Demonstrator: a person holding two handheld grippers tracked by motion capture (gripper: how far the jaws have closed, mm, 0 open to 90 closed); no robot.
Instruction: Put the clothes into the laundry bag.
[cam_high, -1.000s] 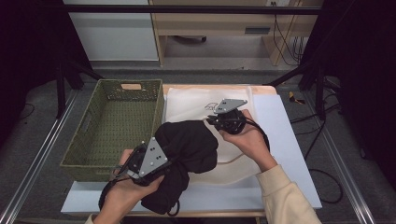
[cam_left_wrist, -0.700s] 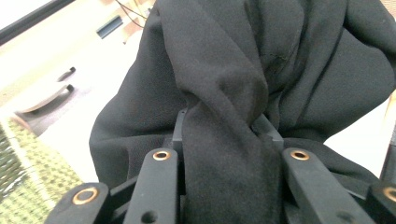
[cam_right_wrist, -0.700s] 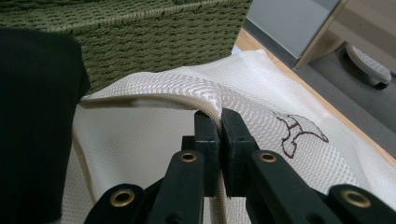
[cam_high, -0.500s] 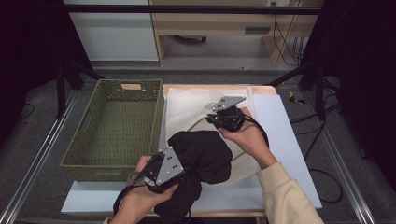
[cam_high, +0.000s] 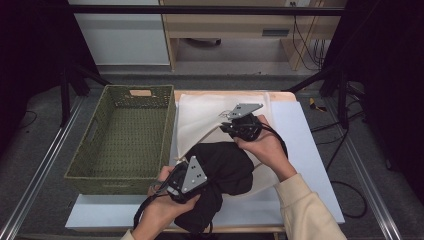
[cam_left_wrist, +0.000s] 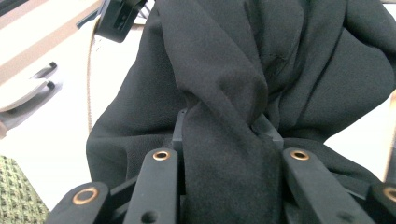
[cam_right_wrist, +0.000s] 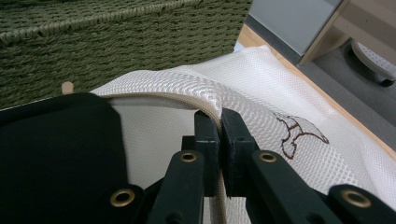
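Observation:
A black garment (cam_high: 227, 165) lies bunched at the mouth of a white mesh bag (cam_high: 205, 115) on the table. My left gripper (cam_high: 209, 171) is shut on a thick fold of the garment (cam_left_wrist: 233, 70), which wraps over its jaws (cam_left_wrist: 226, 123). My right gripper (cam_high: 226, 128) is shut on the bag's rim (cam_right_wrist: 187, 100) and holds that edge lifted above the garment (cam_right_wrist: 56, 154); in the right gripper view its jaws (cam_right_wrist: 219, 116) pinch the mesh. The right gripper's body (cam_left_wrist: 119, 16) shows beyond the garment in the left gripper view.
A green woven basket (cam_high: 125, 135), empty, stands left of the bag, close against it (cam_right_wrist: 93, 42). The bag rests on a white board (cam_high: 305, 150) over the table. A wooden cabinet and cables lie beyond the far edge.
My left gripper has moved right and down with the black garment, pushing it farther under the bag's lifted rim. The right gripper has kept still.

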